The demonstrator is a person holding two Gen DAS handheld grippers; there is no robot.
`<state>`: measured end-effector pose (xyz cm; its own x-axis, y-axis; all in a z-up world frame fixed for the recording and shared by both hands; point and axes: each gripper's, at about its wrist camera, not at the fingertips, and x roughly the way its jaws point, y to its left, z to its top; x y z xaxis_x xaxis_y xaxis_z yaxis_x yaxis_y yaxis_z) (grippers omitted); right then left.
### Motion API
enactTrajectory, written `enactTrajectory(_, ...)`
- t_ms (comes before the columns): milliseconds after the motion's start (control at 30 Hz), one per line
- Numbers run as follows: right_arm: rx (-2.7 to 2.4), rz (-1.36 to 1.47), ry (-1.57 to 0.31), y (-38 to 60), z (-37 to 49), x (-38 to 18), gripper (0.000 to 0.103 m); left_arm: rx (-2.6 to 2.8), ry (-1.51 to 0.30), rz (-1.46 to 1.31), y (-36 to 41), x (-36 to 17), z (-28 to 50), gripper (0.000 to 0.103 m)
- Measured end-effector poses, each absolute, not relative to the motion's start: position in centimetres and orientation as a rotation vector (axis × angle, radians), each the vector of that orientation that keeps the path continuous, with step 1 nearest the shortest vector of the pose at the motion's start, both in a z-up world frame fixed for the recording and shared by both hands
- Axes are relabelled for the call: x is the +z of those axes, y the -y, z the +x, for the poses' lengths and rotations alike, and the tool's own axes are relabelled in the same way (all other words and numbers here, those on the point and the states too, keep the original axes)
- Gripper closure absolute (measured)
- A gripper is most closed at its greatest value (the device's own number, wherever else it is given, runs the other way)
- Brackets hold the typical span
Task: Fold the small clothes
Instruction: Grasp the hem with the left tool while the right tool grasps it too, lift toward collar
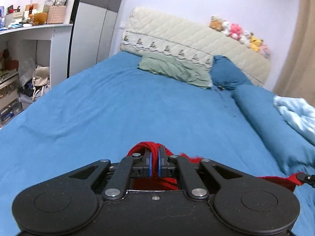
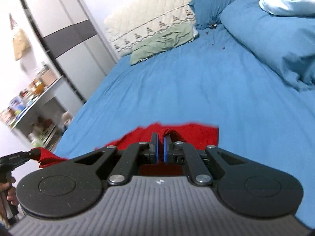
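A small red knitted garment [image 1: 145, 146] is pinched between the blue pads of my left gripper [image 1: 154, 157], which is shut on it above the blue bed sheet [image 1: 118, 106]. My right gripper [image 2: 161, 147] is shut on another part of the same red garment [image 2: 193, 135], which spreads out ahead of its fingers. In the left wrist view the right gripper's tip [image 1: 306, 177] holds a red corner at the right edge. In the right wrist view the left gripper [image 2: 29, 154] holds a red corner at the left edge. The garment hangs stretched between both grippers.
A green pillow [image 1: 175, 69] and a blue pillow [image 1: 228, 74] lie at the quilted headboard [image 1: 177, 33]. A rolled blue duvet [image 1: 275, 122] with a pale blue cloth [image 1: 297, 112] lies along the right. Shelves [image 1: 29, 39] and a wardrobe [image 1: 94, 19] stand to the left.
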<state>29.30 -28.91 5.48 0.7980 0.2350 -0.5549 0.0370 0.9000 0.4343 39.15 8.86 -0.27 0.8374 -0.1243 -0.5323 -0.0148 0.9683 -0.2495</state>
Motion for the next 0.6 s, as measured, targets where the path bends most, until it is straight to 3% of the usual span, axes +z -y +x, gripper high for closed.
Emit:
enactTrajectory(267,0.012,0.576,-0.798,31.7,43.2,-5.4,0.083,0.038,-0.732,-0.268,-8.7,-10.8,49.7,0.097)
enactTrajectory(433,-0.037,0.62,-0.801,32.3,45.6,-9.3,0.083,0.065,-0.768,-0.31,-9.6,-12.6,52.3,0.096)
enactTrajectory(467,-0.04,0.643,-0.788,32.7,45.9,-9.7,0.082,0.073,-0.762,-0.334,-10.1,-12.6,52.6,0.089)
enactTrajectory(500,-0.037,0.669,-0.775,33.0,46.4,-9.8,0.078,0.09,-0.754,-0.356,-10.5,-12.3,52.8,0.069)
enactTrajectory(533,-0.039,0.69,-0.766,33.4,46.1,-9.9,0.061,0.112,-0.748,-0.381,-10.9,-11.6,52.5,0.056)
enactTrajectory(567,-0.047,0.702,-0.763,33.5,46.0,-9.8,0.047,0.124,-0.729,-0.393,-11.3,-11.1,51.9,0.037)
enactTrajectory(600,-0.052,0.703,-0.752,33.6,45.5,-9.5,0.017,0.128,-0.7,-0.382,-11.6,-10.5,51.0,0.033)
